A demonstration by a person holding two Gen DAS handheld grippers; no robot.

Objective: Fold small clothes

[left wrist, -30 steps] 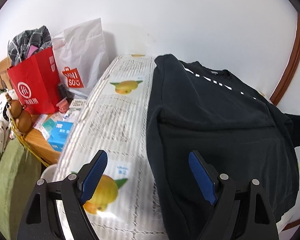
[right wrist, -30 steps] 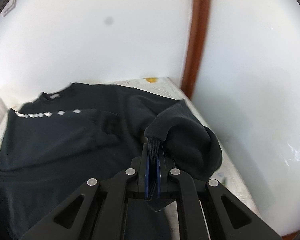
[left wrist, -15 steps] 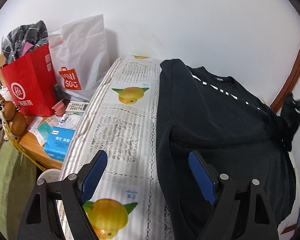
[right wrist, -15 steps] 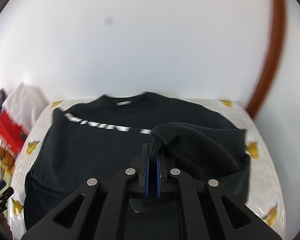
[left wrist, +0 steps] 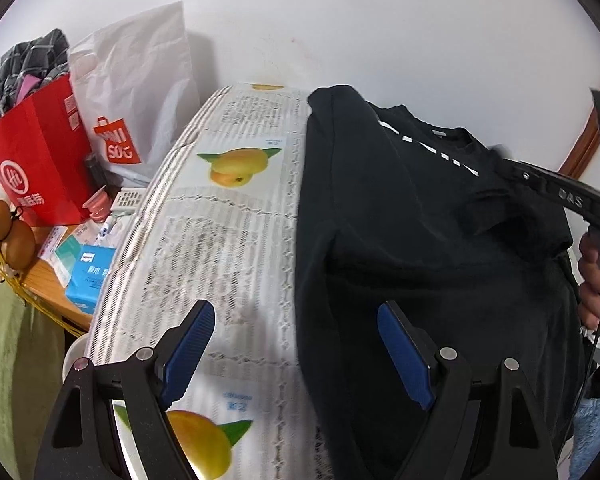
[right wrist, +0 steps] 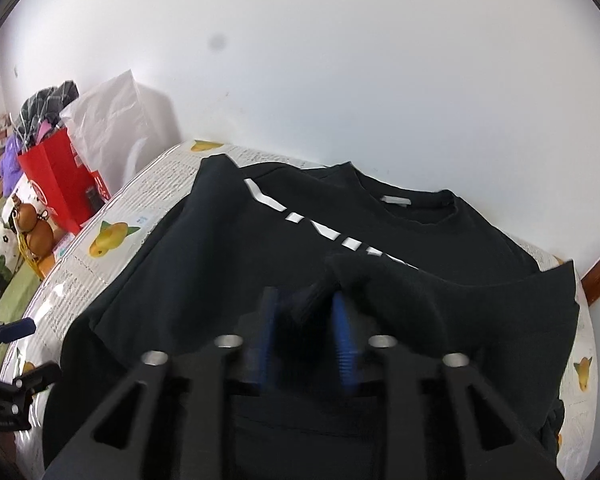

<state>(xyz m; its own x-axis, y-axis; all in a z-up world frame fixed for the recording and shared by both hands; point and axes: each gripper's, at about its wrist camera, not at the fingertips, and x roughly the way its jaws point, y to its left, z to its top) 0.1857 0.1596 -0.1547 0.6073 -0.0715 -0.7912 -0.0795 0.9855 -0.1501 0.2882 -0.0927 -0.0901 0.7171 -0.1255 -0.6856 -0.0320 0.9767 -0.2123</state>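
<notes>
Across the surface with its fruit-printed cloth lay the black sweatshirt, chest up with its collar toward the wall, covering most of the right side. The right sleeve was brought over the chest, its cuff sitting between the blue pads of the right gripper, whose jaws stood parted with the cuff loose between them. To finish this fold well, the cuff would best be laid flat and square across the chest, while the left gripper, jaws wide apart and empty above the sweatshirt's left edge, could pin that edge.
</notes>
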